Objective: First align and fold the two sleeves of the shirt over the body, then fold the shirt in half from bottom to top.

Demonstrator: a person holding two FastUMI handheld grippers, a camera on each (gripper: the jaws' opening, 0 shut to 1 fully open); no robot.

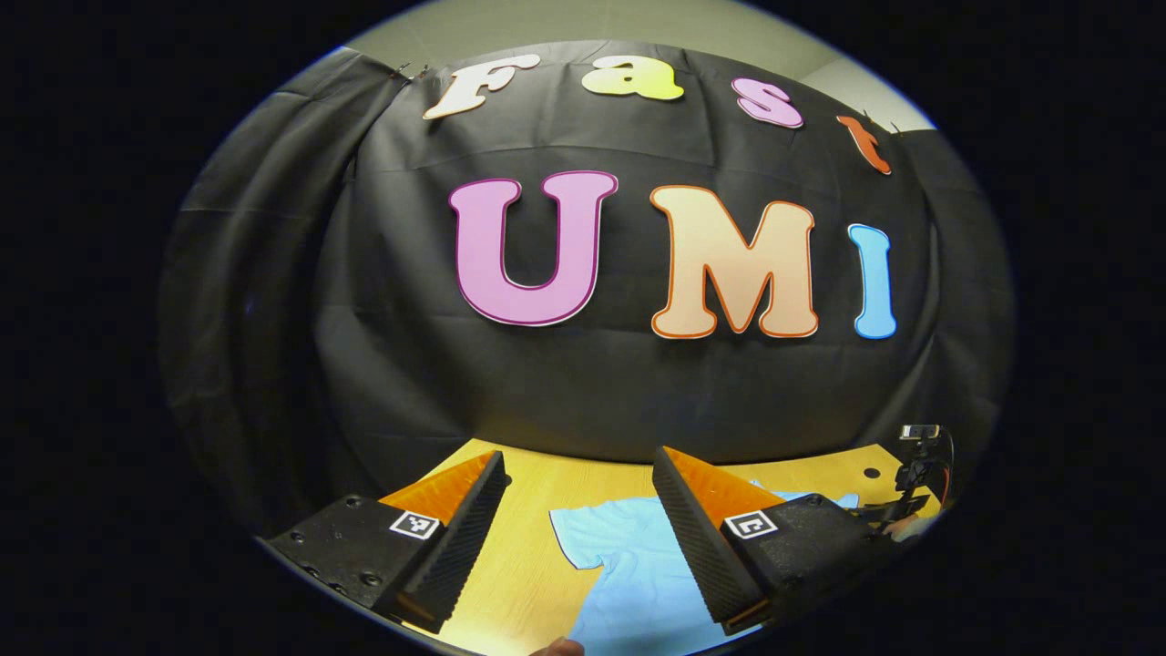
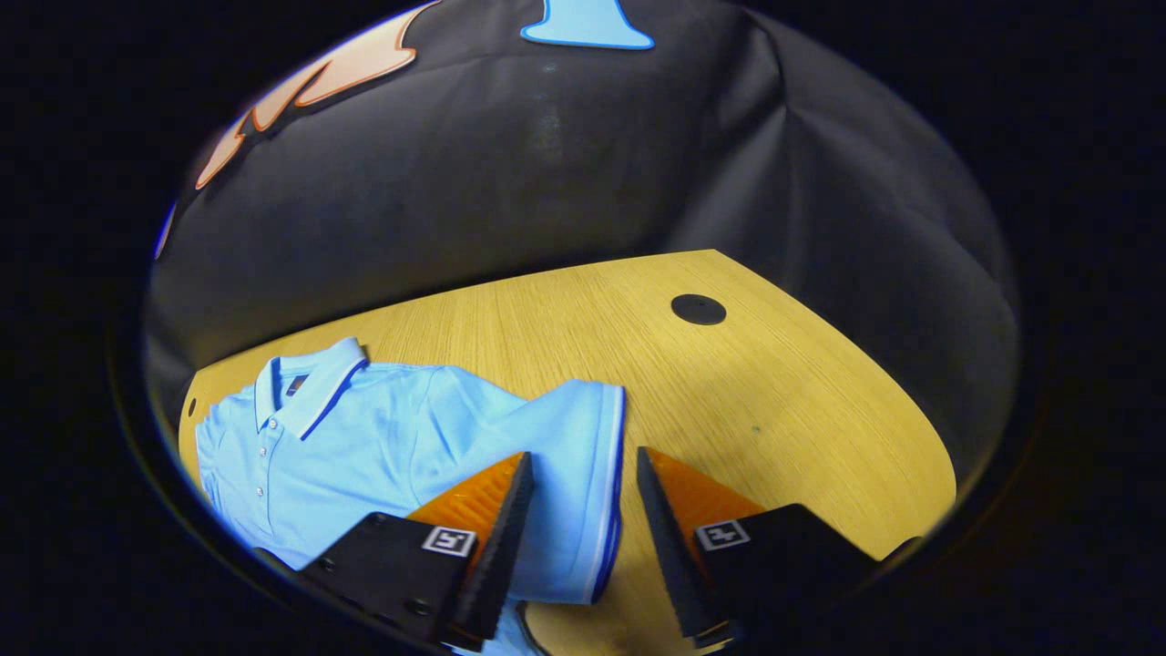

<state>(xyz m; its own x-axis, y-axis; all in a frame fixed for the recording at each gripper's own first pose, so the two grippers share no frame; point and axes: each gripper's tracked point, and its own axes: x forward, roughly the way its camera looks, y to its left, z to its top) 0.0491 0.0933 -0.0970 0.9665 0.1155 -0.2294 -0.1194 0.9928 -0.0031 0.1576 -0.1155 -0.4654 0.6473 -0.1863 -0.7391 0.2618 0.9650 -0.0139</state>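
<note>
A light blue polo shirt (image 2: 364, 437) lies flat on the wooden table (image 2: 774, 392), collar toward the back wall, buttons showing. Its near sleeve (image 2: 583, 474) with a dark-trimmed cuff spreads out toward the table's middle. My right gripper (image 2: 578, 497) is open and low over that sleeve, the cuff edge lying between its two fingers. In the left gripper view the shirt (image 1: 629, 565) shows below with its other sleeve (image 1: 578, 533) spread. My left gripper (image 1: 578, 506) is open above the shirt, tilted up toward the wall. The other gripper (image 1: 915, 483) appears at the far right.
A round black cable hole (image 2: 699, 310) sits in the table beyond the sleeve. Black cloth walls close the table at the back and sides. Bare wood stretches to the right of the shirt. A fingertip (image 1: 557, 647) shows at the bottom edge of the left gripper view.
</note>
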